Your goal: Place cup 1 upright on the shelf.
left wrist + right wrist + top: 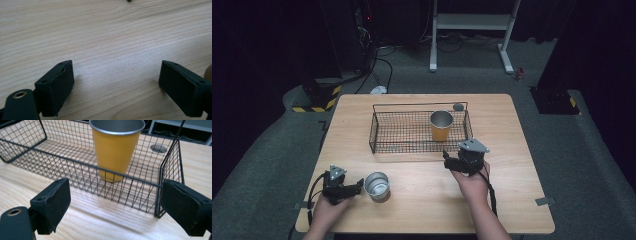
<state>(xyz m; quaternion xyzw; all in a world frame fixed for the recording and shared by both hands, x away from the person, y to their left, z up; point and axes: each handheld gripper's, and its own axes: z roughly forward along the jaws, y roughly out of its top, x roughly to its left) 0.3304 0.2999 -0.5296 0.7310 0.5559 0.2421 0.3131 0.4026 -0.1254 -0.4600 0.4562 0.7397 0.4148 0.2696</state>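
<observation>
beside basket (160, 185) corner, right hand-held gripper (113, 205)

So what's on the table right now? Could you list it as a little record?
table: light wood
basket: black wire, toward the far side
orange cup: upright inside the basket, toward its right end
silver cup: upright on the table, outside the basket
left tongs: open, empty, beside the silver cup
right tongs: open, empty, facing the basket's near wall
</observation>
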